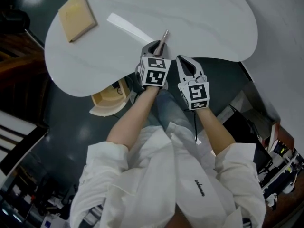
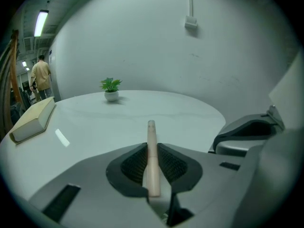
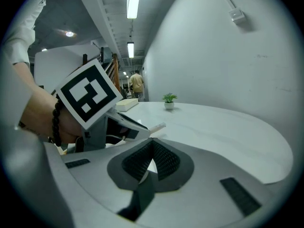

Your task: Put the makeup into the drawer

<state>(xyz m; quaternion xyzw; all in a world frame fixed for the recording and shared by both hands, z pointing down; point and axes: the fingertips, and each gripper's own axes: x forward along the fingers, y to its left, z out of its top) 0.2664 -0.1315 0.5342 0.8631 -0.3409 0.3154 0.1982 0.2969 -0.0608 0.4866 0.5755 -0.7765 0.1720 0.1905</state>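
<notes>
**Stick gripped, drawer next**

Below the near edge of the surface point(image 1: 204, 18), the drawer point(image 1: 105, 111) seems open. At that edge the left gripper point(image 1: 158, 49) has its fingers pinched on the makeup stick point(image 2: 152, 158), tip pointing across the surface. The right gripper point(image 3: 152, 144) alongside has its fingers together and empty. The pick looks done. Next, the stick likely needs lowering over the drawer and releasing.

Wide bare tabletop point(image 1: 204, 23), wooden box point(image 1: 77, 17) far left, potted plant point(image 2: 110, 89) at far edge
</notes>
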